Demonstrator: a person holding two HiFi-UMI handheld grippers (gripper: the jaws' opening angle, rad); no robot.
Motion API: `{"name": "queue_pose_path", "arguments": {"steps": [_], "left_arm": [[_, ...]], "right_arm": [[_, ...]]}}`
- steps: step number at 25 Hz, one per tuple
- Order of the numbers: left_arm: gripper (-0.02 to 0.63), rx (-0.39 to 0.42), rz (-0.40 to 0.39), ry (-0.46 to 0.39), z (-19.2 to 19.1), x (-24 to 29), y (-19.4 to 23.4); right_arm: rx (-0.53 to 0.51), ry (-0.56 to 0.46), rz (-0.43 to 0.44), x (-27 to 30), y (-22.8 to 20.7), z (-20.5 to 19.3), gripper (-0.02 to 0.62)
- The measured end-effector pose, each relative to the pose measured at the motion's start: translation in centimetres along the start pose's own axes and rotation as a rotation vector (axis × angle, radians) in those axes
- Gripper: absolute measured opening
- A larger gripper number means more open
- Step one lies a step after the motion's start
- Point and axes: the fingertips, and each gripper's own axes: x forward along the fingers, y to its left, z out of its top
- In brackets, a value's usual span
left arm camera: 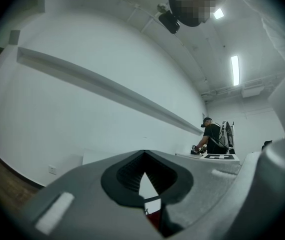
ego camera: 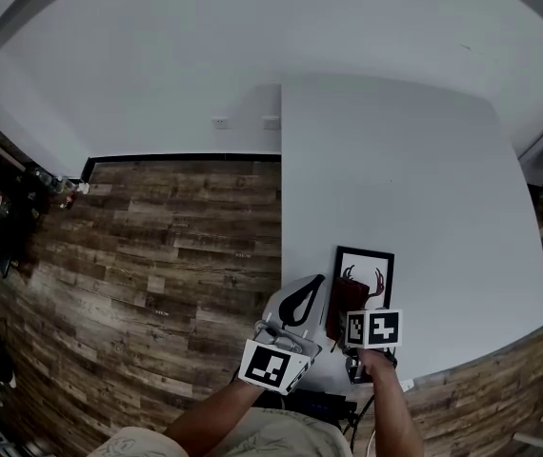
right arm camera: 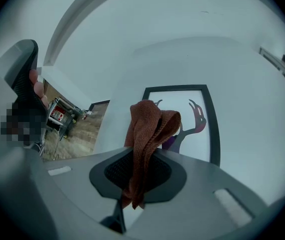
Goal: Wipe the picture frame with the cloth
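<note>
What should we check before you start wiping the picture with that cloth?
1. Cloth gripped: ok, the right gripper has its jaws shut on the cloth.
2. Picture frame in reach: ok, it lies flat on the table just ahead of the cloth.
3. Cloth touching the frame: cannot tell.
4. Left gripper out of the way: ok, shut, empty, aimed up at the wall.
5. Frame held steady: not ok, nothing holds it.

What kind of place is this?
Probably a studio or lab, not a home: a plain white table on wood-look floor, bare white walls, ceiling strip lights, and another person with a backpack working at a second table.
</note>
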Motion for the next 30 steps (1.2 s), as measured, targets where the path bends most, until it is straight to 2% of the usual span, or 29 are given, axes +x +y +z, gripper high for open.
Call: {"name": "queue_pose_path", "arguments": {"steps": [2,4,11,15,19,22,30], "left_arm": [[0.002,0.003,-0.002,-0.015,0.2,0.1,-0.1],[0.001,0.004,-0.005,0.013,-0.2,0.0,-0.2],[0.003,0.013,-0.010,0.027,-0.6,0.0,-0.4],[0.002,0.020,-0.017,0.035,-0.6,0.1,-0.7],[0.002,0.027,-0.019,-0.014,0.4,0.6,-0.9],[0.001,0.023,-0.024,0.029,-0.4,0.5,-1.1],[0.003,0.029,-0.026,0.041,-0.6,0.6,-1.2]], "right_arm": [[0.004,0.000,0.001,0.0,-0.2,-0.1,0.063],[0.009,0.000,0.001,0.0,-0.4,-0.1,0.063],[0.032,-0.004,-0.007,-0.5,-1.8,-0.3,0.063],[0.039,-0.008,-0.029,-1.1,-3.0,-0.5,0.063],[0.050,-0.010,-0.056,-1.8,-4.5,-0.6,0.063],[0.059,-0.012,-0.075,-2.3,-5.7,-0.8,0.063],[0.087,-0.024,-0.136,-3.7,-8.9,-1.0,0.063]]}}
